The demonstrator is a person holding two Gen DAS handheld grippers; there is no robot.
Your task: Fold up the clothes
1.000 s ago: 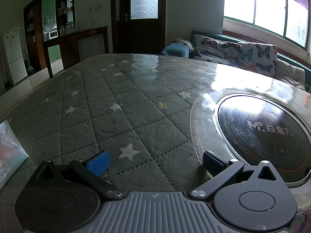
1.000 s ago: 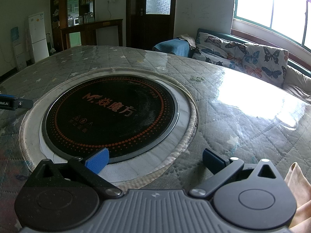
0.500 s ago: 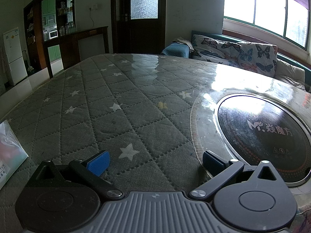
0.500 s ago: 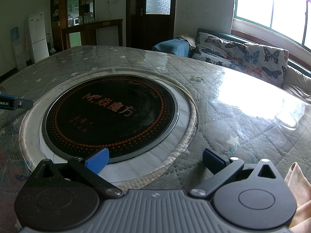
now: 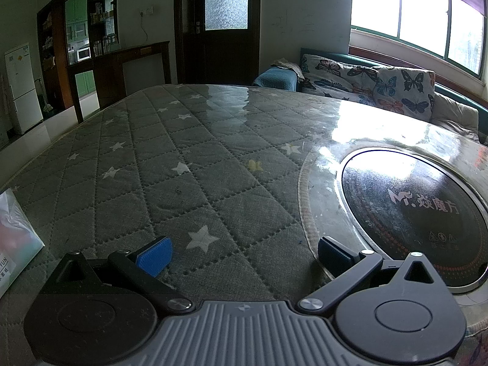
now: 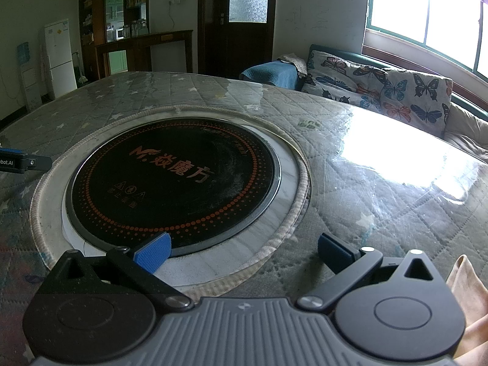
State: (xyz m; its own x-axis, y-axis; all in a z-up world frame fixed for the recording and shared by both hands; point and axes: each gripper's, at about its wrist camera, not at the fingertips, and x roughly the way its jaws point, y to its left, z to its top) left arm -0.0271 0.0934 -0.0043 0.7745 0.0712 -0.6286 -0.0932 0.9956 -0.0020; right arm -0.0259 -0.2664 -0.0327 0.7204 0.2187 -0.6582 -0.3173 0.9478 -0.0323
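A tan piece of cloth [image 6: 465,277], the only clothing in view, shows as a folded edge at about 4 o'clock in the right wrist view, lying on the desk [image 6: 381,201] just beside the right tongs [image 6: 244,251], not touching their pads. How much of it there is cannot be told; the frame edge cuts it off.

The right tongs stand wide open and hold nothing, with one blue pad [image 6: 154,253] over the rim of a round black cooktop [image 6: 174,180] set into the desk and the other pad over the quilted cover. The cooktop bears orange dots and lettering and fills the view from 9 to 12 o'clock. At 9 o'clock, a dark part of the left tongs pokes in at the frame edge.

The left tongs [image 5: 244,254] are likewise spread wide and empty, low over the grey quilted cover [image 5: 170,164] with white stars. The cooktop [image 5: 414,210] lies at their 3 o'clock. A white plastic bag [image 5: 13,238] rests on the desk at 8 o'clock.

Beyond the desk, a sofa with butterfly cushions [image 5: 375,82] stands at 1 o'clock under a bright window [image 5: 427,15], a dark door [image 5: 221,24] at 12, and a white fridge [image 5: 21,88] at 10.
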